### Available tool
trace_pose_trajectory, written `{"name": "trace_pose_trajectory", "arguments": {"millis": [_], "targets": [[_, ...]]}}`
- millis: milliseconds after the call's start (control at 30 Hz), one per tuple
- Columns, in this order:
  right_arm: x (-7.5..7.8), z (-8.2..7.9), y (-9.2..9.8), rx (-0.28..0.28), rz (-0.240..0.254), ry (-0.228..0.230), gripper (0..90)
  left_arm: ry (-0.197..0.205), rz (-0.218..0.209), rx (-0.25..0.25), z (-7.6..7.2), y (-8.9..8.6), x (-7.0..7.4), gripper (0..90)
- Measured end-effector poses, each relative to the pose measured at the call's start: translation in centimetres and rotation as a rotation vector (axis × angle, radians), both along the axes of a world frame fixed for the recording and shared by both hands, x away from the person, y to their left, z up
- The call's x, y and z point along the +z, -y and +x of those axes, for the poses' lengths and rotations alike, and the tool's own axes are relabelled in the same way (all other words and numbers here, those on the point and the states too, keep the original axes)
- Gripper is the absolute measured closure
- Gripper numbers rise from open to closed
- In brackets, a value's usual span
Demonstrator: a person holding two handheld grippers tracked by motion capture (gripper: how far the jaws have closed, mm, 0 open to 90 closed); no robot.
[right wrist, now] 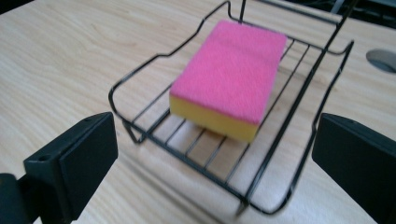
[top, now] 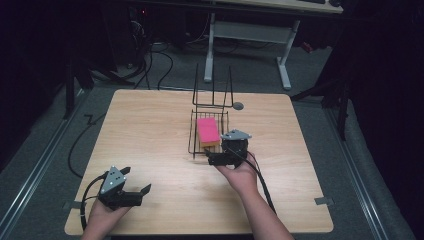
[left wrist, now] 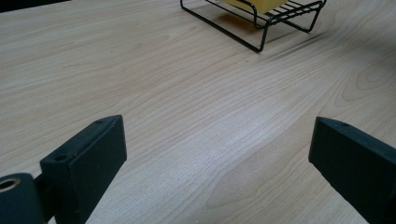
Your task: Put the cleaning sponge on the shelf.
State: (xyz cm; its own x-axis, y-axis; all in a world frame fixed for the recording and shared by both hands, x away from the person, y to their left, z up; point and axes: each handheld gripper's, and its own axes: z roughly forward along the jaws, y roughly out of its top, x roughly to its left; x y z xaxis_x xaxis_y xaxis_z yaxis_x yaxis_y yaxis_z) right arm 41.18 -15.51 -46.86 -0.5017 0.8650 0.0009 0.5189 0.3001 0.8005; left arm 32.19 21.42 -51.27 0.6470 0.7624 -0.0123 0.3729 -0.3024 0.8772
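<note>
A pink-topped yellow sponge [top: 208, 131] [right wrist: 233, 74] lies flat in a black wire rack [top: 192, 135] [right wrist: 140, 74] near the table's middle. My right gripper [top: 220, 150] [right wrist: 217, 135] hovers at the rack's near right corner, open wide, its jaws on either side of the rack's near end and touching nothing. My left gripper [top: 136, 180] [left wrist: 219, 135] is low over bare wood at the front left, open and empty. In the left gripper view the rack [left wrist: 261, 23] and a yellow strip of the sponge [left wrist: 261, 4] sit at the top edge.
The rack's tall upright wires [top: 212, 90] rise at its far end. A grey round grommet [top: 238, 106] [right wrist: 383, 59] sits in the tabletop just beyond. Another desk with white legs [top: 285, 60] stands behind, with cables on the floor.
</note>
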Motion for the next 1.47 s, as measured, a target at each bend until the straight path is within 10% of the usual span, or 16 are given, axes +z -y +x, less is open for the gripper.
{"name": "trace_pose_trajectory", "arguments": {"millis": [900, 1467], "targets": [[-3.1, -8.2, 9.6, -0.027, 0.024, -0.045, 0.1, -0.005, 0.022, 0.001, -0.2, 0.4, -0.2, 4.6], [-4.3, -12.3, 15.0, -0.124, 0.05, 0.022, 0.6, -0.015, 0.028, 0.009, -0.1, 0.6, -0.3, 4.6]]}}
